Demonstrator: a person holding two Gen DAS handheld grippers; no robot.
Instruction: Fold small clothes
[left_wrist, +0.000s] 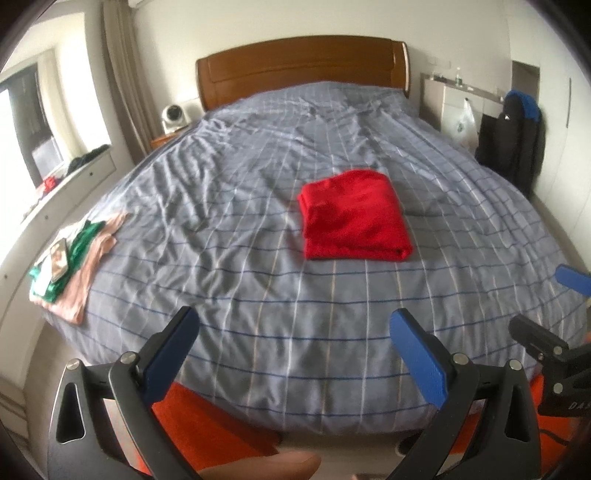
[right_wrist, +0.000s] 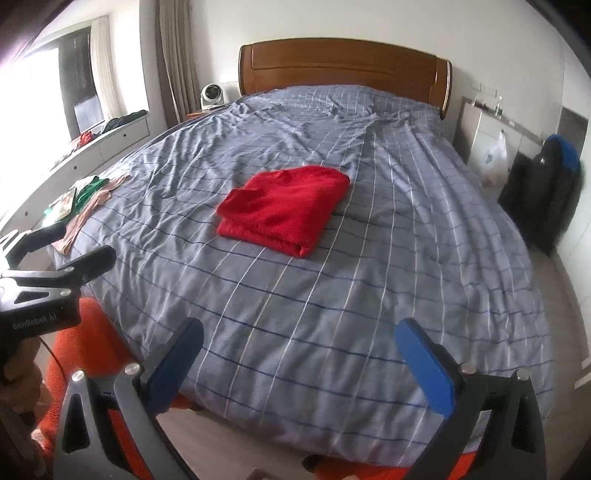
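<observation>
A red garment (left_wrist: 354, 216) lies folded into a neat rectangle in the middle of the bed (left_wrist: 236, 258); it also shows in the right wrist view (right_wrist: 284, 206). My left gripper (left_wrist: 295, 325) is open and empty, held back over the foot of the bed, well short of the garment. My right gripper (right_wrist: 301, 338) is open and empty too, above the foot of the bed. In the left wrist view the right gripper (left_wrist: 543, 306) shows at the right edge. In the right wrist view the left gripper (right_wrist: 62, 242) shows at the left.
A pile of pink and green clothes (left_wrist: 74, 254) with a phone on top lies at the bed's left edge, also in the right wrist view (right_wrist: 85, 199). A wooden headboard (left_wrist: 299, 66) stands at the far end. A dark jacket (left_wrist: 517, 140) hangs at the right. An orange rug (left_wrist: 207, 421) lies below.
</observation>
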